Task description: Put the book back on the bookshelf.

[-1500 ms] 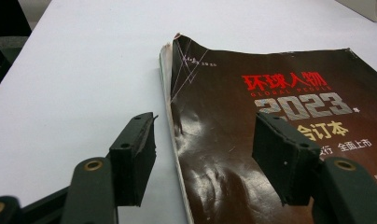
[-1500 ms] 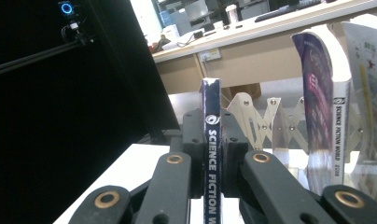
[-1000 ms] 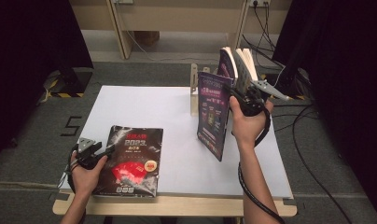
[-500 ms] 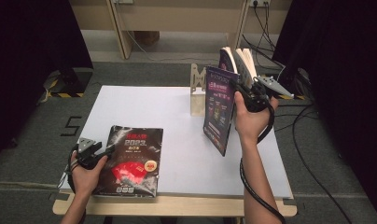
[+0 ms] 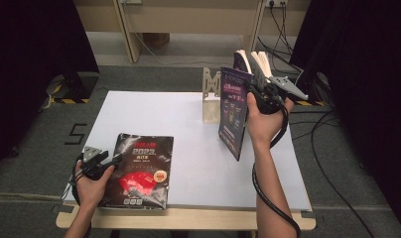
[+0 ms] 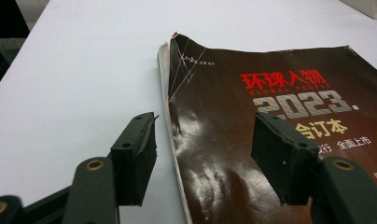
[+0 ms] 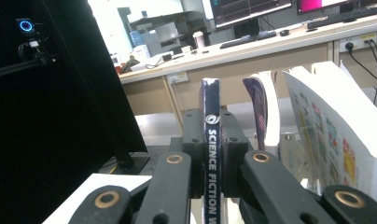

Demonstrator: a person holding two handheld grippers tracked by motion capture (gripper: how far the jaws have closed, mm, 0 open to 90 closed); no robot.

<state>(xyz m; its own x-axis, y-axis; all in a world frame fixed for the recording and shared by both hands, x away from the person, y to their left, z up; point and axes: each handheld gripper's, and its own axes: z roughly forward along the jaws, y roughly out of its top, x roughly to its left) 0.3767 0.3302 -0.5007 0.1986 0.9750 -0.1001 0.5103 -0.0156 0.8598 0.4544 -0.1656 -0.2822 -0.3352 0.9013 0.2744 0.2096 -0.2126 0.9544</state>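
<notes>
Right tongs (image 5: 255, 94) clamping magazine (image 5: 233, 111) spine, holding it upright at upper right, left tongs (image 5: 114, 158) gaping over black book (image 5: 141, 171) edge, lower left of table (image 5: 188, 144)

A magazine (image 5: 140, 171) lies flat at the table's (image 5: 188, 129) near left corner, the left tongs (image 5: 114, 158) at its left edge. A bookend (image 5: 211, 96) stands upright near the far edge, right of centre. Just right of the bookend, the right tongs (image 5: 253, 94) hold a book (image 5: 233, 111) upright above the table, other books (image 5: 255, 62) behind it.
</notes>
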